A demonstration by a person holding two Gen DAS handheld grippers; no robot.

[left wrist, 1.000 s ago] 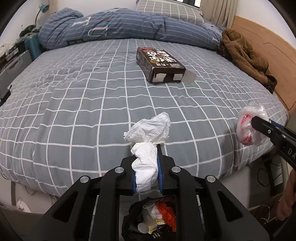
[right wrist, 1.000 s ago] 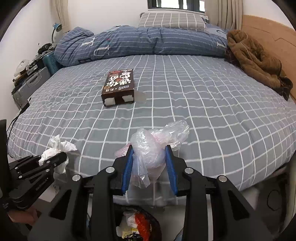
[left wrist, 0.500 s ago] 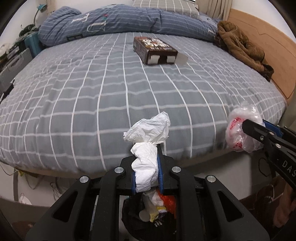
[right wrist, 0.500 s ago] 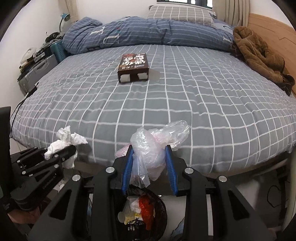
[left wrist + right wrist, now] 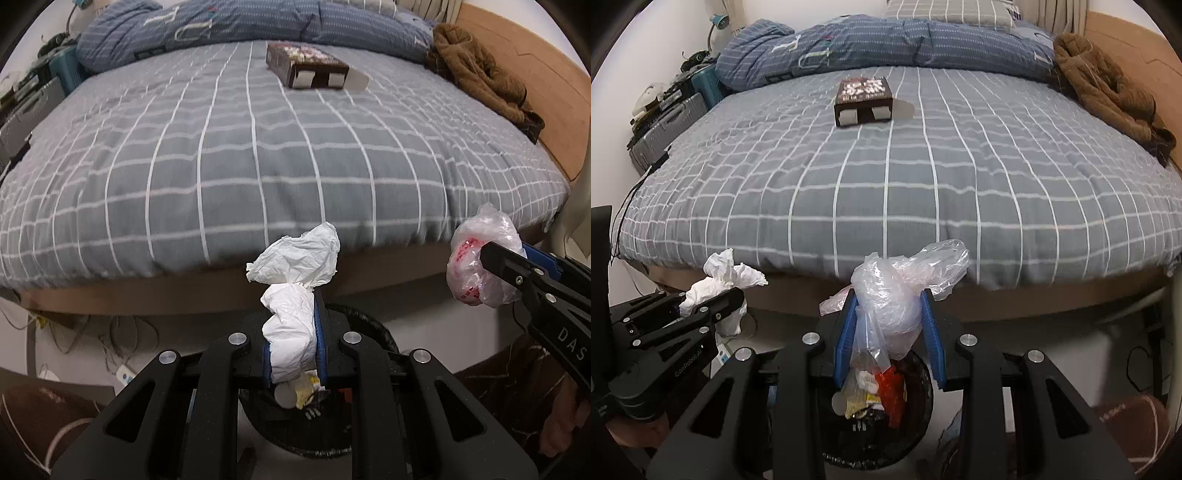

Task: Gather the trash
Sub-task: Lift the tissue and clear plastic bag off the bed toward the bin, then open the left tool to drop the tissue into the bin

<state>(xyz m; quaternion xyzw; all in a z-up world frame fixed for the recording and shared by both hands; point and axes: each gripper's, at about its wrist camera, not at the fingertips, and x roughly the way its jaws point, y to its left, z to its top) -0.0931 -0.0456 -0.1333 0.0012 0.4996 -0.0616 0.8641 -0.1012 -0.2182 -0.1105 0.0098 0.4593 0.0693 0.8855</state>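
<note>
Trash, two soft pieces: crumpled white tissue (image 5: 295, 295) clamped in the left gripper (image 5: 291, 347), filmy crinkled plastic bag (image 5: 886, 306) clamped in the right gripper (image 5: 888, 332), both held over the round black bin (image 5: 916, 424) at 6 o'clock, evidently for dropping. Farther, toward 12 o'clock on the grey checked bed (image 5: 960, 192), lies a rigid dark carton (image 5: 864, 99), uncollected.

A crumpled white tissue (image 5: 295, 295) stands upright, pinched at its lower half, above the near rim of the black trash bin (image 5: 923, 417). A bunched clear plastic bag (image 5: 897, 295) with red print hangs directly over the bin. The bin holds wrappers, apparently red and yellow. A dark brown box (image 5: 864, 98) lies flat on the bed, well beyond the bin.
</note>
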